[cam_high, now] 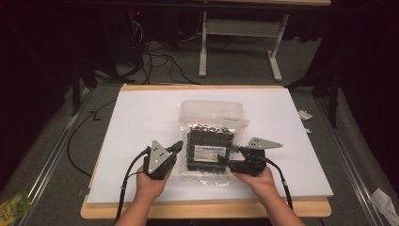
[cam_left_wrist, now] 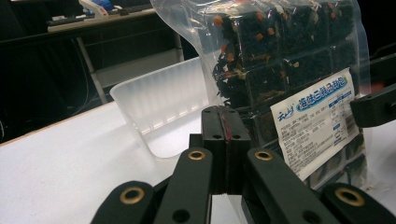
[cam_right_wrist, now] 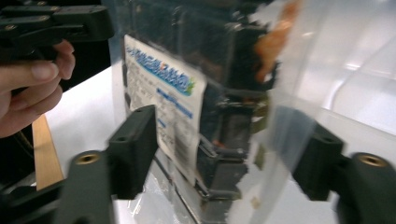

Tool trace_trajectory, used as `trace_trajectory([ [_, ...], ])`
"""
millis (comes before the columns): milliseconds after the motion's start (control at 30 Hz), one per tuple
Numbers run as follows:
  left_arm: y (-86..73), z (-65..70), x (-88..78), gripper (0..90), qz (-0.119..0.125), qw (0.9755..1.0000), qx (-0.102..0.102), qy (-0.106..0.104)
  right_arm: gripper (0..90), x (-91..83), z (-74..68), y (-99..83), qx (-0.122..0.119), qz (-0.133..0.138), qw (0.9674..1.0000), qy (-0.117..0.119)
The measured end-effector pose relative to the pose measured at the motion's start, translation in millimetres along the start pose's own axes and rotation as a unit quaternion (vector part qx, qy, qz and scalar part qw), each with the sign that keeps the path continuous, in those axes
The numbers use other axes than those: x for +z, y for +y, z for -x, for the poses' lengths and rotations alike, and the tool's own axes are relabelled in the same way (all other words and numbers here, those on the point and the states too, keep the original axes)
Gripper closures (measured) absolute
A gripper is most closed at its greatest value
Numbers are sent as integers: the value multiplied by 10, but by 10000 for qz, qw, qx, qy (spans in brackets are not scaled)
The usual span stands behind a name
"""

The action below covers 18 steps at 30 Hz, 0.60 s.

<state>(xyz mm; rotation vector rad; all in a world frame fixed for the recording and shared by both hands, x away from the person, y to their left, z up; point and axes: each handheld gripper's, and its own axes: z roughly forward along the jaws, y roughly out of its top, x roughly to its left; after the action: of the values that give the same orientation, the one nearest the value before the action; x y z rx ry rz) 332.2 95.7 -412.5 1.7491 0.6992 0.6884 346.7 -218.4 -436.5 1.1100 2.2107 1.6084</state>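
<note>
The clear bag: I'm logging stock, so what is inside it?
The clear bag holds dark blocks with orange bits; its white label hides the blocks behind it. What the blocks are is unclear.

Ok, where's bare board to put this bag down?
The white board is bare left of the clear tray, and right of it toward the far right corner. The middle front is crowded: bag, left hand-held gripper, right hand-held gripper.

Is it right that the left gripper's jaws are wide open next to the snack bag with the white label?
Not quite. The left gripper sits beside the snack bag with the white label, but its jaws are shut tight together, not wide open. The left gripper view shows the two jaws pressed against each other.
</note>
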Motion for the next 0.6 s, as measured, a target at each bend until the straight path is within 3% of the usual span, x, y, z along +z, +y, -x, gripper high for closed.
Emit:
trace_trajectory([
  [100,2,-5,0,900,-2,10000,-41,-20,456,-10,-21,2,-150,101,9998,59],
  [200,4,-16,-1,900,-12,10000,-75,-40,503,-22,-3,18,-132,167,9997,134],
  [333,1,-24,11,900,-68,9999,-98,-31,602,-37,75,36,-3,169,9988,450],
  [600,-26,-83,25,900,-138,9996,-247,1,729,-113,5,47,-245,230,9943,1013],
])
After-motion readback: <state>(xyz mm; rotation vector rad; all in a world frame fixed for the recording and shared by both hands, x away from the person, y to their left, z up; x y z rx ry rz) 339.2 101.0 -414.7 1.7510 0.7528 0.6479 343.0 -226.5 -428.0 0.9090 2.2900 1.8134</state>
